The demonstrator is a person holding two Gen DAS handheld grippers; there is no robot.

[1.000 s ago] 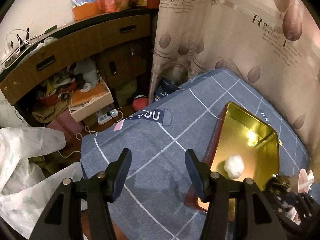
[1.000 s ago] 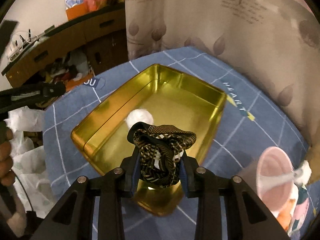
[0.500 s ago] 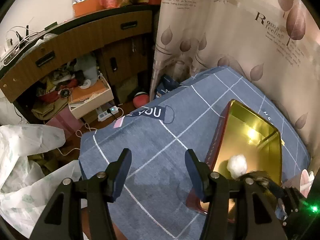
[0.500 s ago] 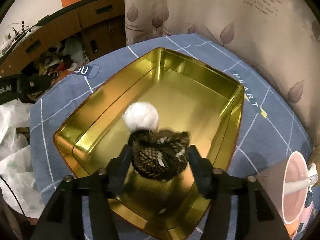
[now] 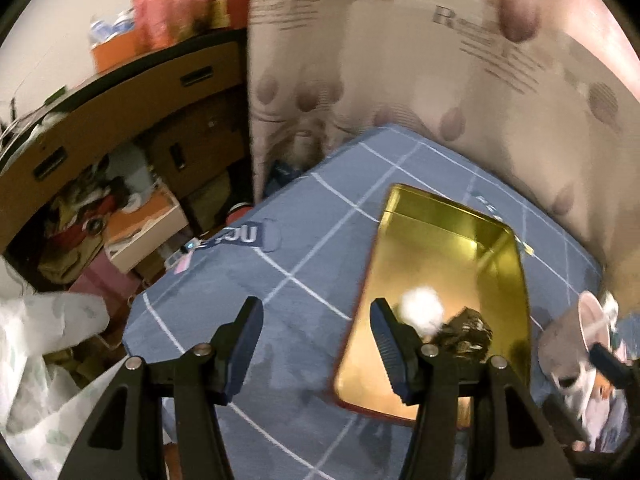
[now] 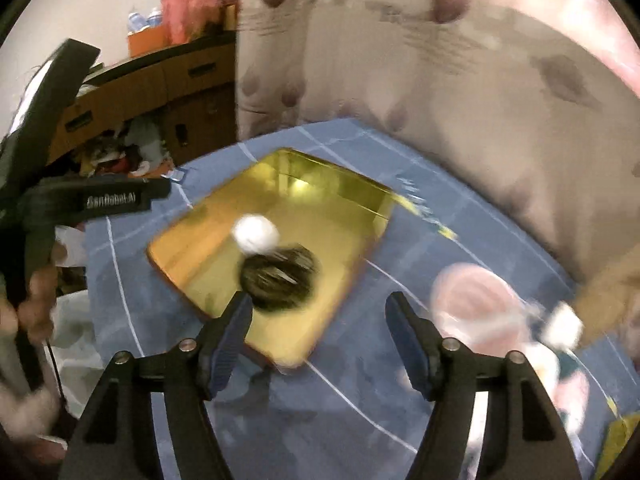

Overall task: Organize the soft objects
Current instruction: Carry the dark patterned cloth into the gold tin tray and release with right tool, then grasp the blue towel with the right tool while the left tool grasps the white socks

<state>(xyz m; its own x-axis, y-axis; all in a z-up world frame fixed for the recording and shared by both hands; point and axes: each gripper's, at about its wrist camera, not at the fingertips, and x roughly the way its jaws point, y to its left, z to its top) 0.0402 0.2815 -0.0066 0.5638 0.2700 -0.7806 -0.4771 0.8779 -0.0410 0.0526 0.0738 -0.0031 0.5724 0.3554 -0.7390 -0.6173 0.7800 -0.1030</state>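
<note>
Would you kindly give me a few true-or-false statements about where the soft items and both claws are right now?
1. The dark patterned cloth lies inside the gold tin. True.
2. The right claw is shut on the cloth. False: it is open and holds nothing.
3. The white puff is in the tin, right beside the cloth. True.
4. The left claw grips the puff. False: it is open over the blue cover, beside the tin.
5. The pink cup stands inside the tin. False: it is outside, on the cover.
</note>
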